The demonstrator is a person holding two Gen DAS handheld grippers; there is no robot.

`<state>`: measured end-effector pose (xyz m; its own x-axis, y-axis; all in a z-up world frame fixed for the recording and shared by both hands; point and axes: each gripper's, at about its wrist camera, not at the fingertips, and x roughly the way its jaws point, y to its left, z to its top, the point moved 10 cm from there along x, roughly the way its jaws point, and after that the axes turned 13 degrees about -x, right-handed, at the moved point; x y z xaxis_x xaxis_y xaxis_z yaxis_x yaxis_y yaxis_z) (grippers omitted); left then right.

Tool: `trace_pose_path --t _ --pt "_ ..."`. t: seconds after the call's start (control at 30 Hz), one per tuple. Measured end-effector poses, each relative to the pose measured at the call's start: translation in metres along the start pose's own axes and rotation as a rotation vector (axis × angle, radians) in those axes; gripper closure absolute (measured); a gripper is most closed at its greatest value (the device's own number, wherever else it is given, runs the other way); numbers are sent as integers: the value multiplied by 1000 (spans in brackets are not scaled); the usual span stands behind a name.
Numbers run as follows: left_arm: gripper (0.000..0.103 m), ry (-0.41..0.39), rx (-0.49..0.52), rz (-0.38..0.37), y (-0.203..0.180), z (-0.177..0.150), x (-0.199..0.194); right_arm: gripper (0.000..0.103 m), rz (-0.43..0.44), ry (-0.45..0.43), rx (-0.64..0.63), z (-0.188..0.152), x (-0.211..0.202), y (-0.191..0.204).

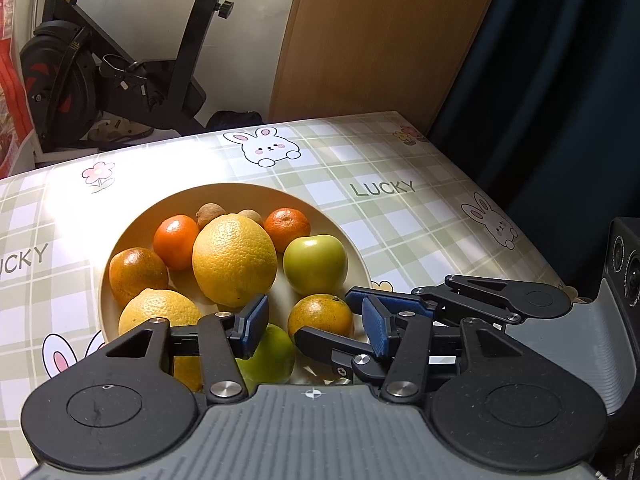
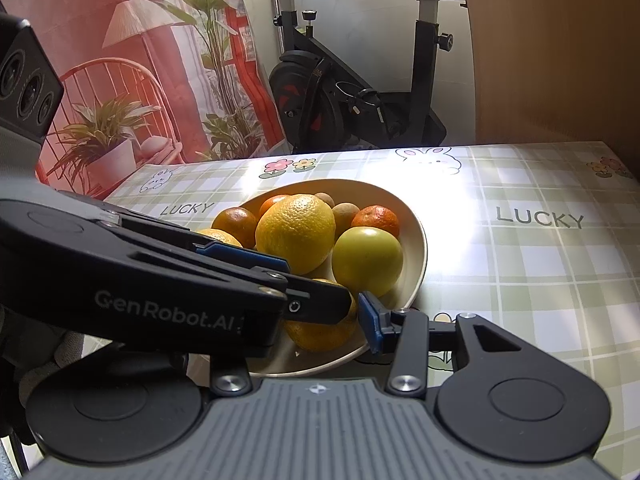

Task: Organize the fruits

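fruit heaped in a bowl, two grippers over its near rim

a cream bowl (image 1: 120,240) sits in the middle of the left wrist view on a checked tablecloth (image 1: 400,232) printed with rabbits; in it a big yellow citrus fruit (image 1: 234,260) lies at the centre, a green apple (image 1: 314,264) just to its right, small oranges around them, two brown nuts at the back rim; a lime (image 1: 276,354) lies at the lower middle of the frame, partly hidden.

the left gripper (image 1: 316,330) fills the bottom of the left wrist view, its jaws wide apart and holding nothing, above the lime and an orange (image 1: 320,316); the right gripper (image 1: 366,304) reaches in from the right edge and crosses in front of it.

in the right wrist view the right gripper (image 2: 320,316) has one blue pad (image 2: 370,326) showing at the lower middle; the other finger is hidden behind the left gripper's body, which crosses from the left edge, so i cannot tell how wide its jaws stand; an exercise bike (image 2: 352,92) stands at the top centre.
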<state>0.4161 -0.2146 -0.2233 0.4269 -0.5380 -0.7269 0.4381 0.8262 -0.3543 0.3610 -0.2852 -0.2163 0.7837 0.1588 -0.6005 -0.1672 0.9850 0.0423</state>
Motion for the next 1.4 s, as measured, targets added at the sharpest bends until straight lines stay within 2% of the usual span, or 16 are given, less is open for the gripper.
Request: trace_pose_path --t 0.13,0.27,0.43,0.53,0.6,0.67,0.73,0.8,0.9,0.97,1.17,1.4 --pt "39 -40 -4 9 3 1 -18 57 -14 -2 -10 3 -3 3" --pt "30 -78 -31 29 9 2 -35 55 -27 0 -27 6 -8 6" --pt "25 -128 -42 50 15 3 -58 42 -44 -9 -35 13 -19 10" --pt "19 -162 -62 36 19 6 -76 36 -53 -12 -44 17 -25 13" --pt "14 -184 -64 36 20 7 -85 26 -58 -19 -49 20 -29 15" --pt "12 -212 -59 55 22 8 -95 20 -63 -27 -52 23 -35 18" --pt "9 -237 -55 105 26 8 -106 17 -62 -33 -57 27 -40 22" --pt "9 -253 -53 137 30 8 -118 7 -63 -35 -60 31 -45 26" --pt "9 -305 -72 175 37 8 -138 0 -63 -44 -56 37 -56 32" --pt "9 -330 -91 197 41 9 -152 0 -84 -51 -51 42 -66 36" --pt "9 -385 -131 202 44 5 -197 0 -124 -66 -55 54 -93 48" --pt "9 -447 -192 254 56 4 -236 0 -104 -103 -22 63 -120 62"
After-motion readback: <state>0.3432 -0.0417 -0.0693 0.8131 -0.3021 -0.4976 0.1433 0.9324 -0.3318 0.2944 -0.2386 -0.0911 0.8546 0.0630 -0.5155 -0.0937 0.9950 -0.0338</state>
